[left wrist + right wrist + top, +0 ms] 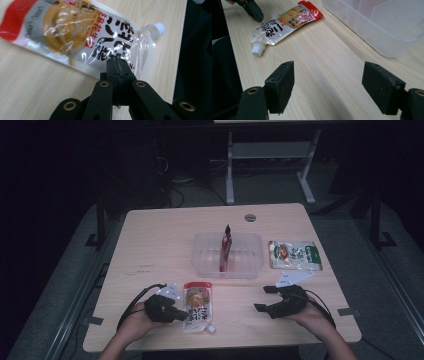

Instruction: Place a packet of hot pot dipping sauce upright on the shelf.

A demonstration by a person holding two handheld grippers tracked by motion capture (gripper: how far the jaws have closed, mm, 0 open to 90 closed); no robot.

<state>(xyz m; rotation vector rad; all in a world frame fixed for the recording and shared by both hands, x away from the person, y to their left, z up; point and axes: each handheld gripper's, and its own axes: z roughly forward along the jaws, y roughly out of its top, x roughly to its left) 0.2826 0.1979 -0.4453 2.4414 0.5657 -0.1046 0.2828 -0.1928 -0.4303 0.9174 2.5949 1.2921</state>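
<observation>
Resting near worktop (150, 245) front edge, bare wood between my hands. Left gripper (117, 65) fingers pressed together, spouted pouch (75, 32) at their 12 o'clock, touching. Right gripper (328, 87) fingers wide, holding nothing; pouch at 10 o'clock, well apart.

Glossy plastic pouch (75, 32), matt wood table (150, 245)

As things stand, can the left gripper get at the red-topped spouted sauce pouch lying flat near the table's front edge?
Probably yes. The left gripper sits right at the red-topped spouted sauce pouch, jaws shut at its edge, with bare table around it and nothing between. It would need to open first.
</observation>
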